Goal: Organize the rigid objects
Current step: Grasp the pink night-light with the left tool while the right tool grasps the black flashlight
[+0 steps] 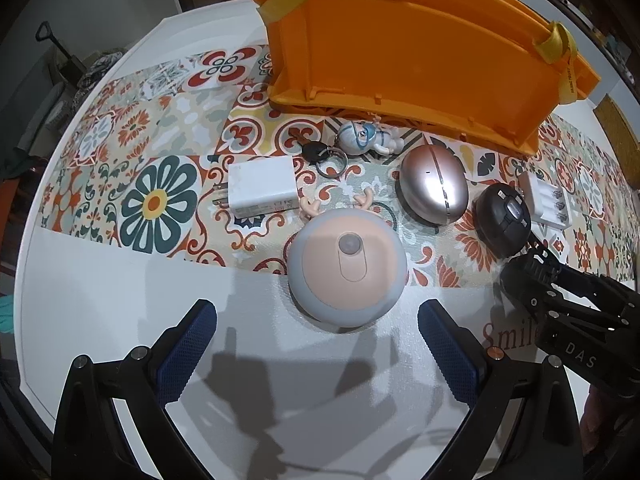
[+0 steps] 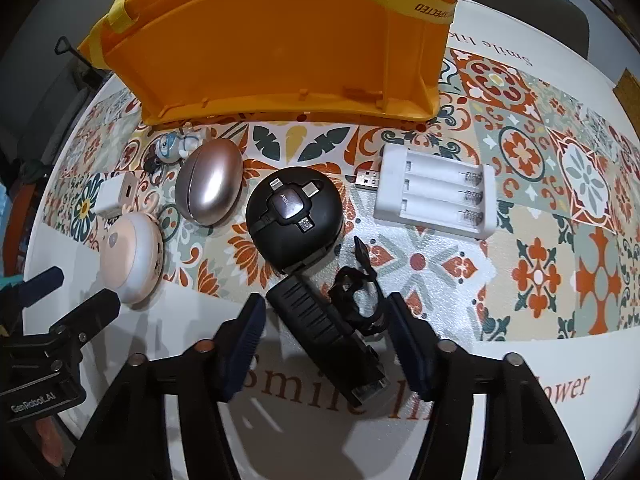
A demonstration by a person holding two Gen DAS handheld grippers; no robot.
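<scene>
Left gripper [image 1: 318, 354]: fingers spread, empty, facing my round night light [image 1: 347, 270].
Right gripper [image 2: 326, 344]: fingers apart, straddling black flashlight [image 2: 326, 342].
Risk: I judge its strap [image 2: 356, 292] may snag.

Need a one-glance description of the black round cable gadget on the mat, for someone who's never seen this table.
Start at the orange crate at the back of the patterned mat. In the row of items before it, the black round cable gadget lies between a rose-gold egg-shaped case and a white battery charger. It alone is black, with connector tips on top.
</scene>
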